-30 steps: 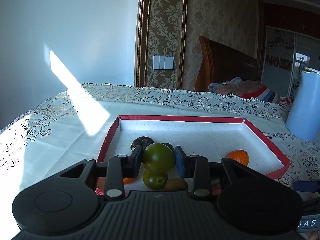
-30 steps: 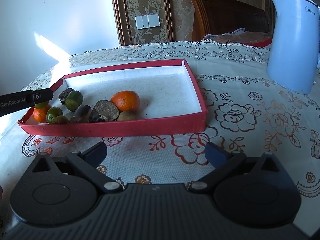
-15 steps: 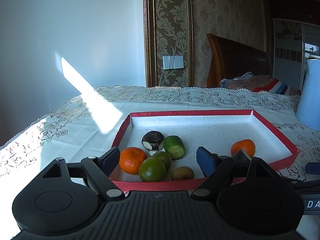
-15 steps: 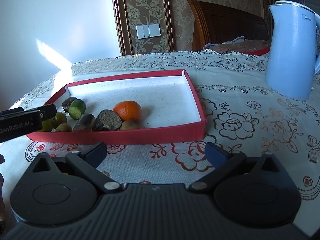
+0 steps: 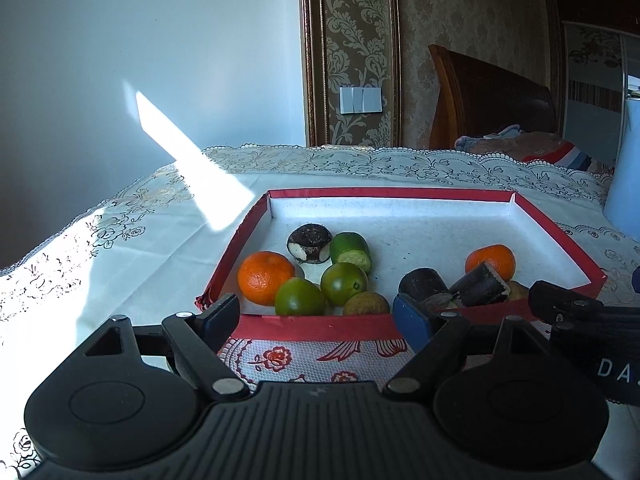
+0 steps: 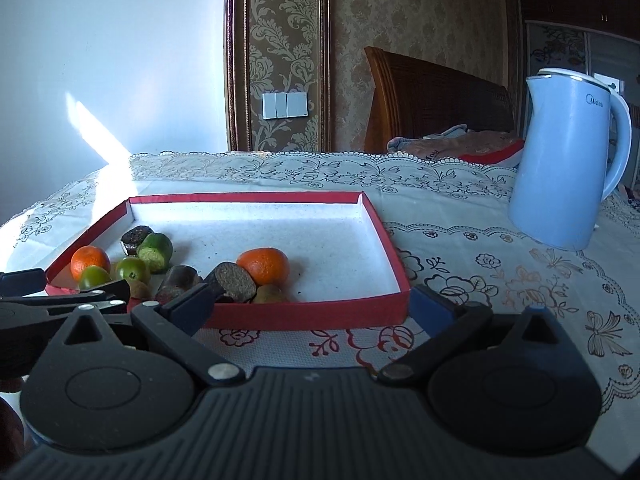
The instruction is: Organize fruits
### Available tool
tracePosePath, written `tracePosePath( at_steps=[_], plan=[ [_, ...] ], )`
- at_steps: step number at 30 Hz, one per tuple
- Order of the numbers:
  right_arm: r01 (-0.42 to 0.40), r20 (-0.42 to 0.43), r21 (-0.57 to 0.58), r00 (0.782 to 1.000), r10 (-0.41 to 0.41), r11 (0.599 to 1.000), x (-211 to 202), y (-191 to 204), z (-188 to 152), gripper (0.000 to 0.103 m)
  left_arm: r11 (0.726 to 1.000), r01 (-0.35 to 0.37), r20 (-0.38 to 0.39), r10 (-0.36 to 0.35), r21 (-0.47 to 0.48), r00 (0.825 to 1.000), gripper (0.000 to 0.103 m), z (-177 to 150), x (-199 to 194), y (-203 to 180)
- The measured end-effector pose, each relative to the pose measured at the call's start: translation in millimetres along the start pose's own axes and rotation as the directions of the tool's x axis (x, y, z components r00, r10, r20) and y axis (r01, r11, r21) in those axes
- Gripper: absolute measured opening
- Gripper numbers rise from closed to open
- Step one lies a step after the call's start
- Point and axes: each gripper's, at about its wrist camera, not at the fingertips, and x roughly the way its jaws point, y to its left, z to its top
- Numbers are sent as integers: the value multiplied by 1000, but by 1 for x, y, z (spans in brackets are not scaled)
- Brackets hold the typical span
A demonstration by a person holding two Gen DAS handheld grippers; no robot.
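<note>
Holding both claws low at the near edge of the red tray [image 5: 558, 222], you have nothing gripped in either one. Your left claw [image 5: 318, 316] stands wide apart, blue pads on either side of the tray's near wall, with only that wall and the patterned cloth between them. Your right claw [image 6: 310, 306] is likewise spread wide and empty, its pads framing the tray's near right corner.

Fruit position, left wrist view:
- Orange [image 5: 265, 278] at the near left corner of the tray, touching a green fruit [image 5: 300, 298] just beside it.
- Second green fruit [image 5: 344, 283] just behind, next to a brownish kiwi [image 5: 366, 304] against the near wall.
- Dark round piece with white flesh showing [image 5: 310, 243] and a cut green piece [image 5: 352, 251] sit further in, touching each other.
- Two dark cut pieces [image 5: 480, 285] lie near the right side, with a second orange [image 5: 490, 262] behind them.

Right wrist view: the second orange [image 6: 263, 266] sits near the tray's middle front, a dark cut piece [image 6: 236, 282] leaning against it, another kiwi [image 6: 270, 294] just below. The far half of the tray floor is bare white.

A pale blue kettle [image 6: 568, 160] stands upright on the desk [image 6: 500, 272], well apart from the tray on the right. The desk carries a lace-patterned cloth; a sunlit stripe crosses its left side.
</note>
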Motion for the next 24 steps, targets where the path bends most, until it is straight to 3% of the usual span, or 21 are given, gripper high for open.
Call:
tracePosePath(
  at_steps=[6,15,19,24],
  plan=[
    [67,-3,-52,998,-68,996,1,13,-1,103,1000,-21,-27,21,-19,999,84,0,2,4],
    [46,22,-45,999,-45,998,-7,15,-1,103,999,-42,17,42,-5,999,84,4,-9,8],
    [42,23,-41,999,-41,998,-8,16,-1,103,999,-49,26,49,-10,998,92,4,-9,10],
    [36,23,-38,999,-35,999,-10,16,-1,103,999,-49,29,49,-18,998,92,3,-9,11]
  ],
)
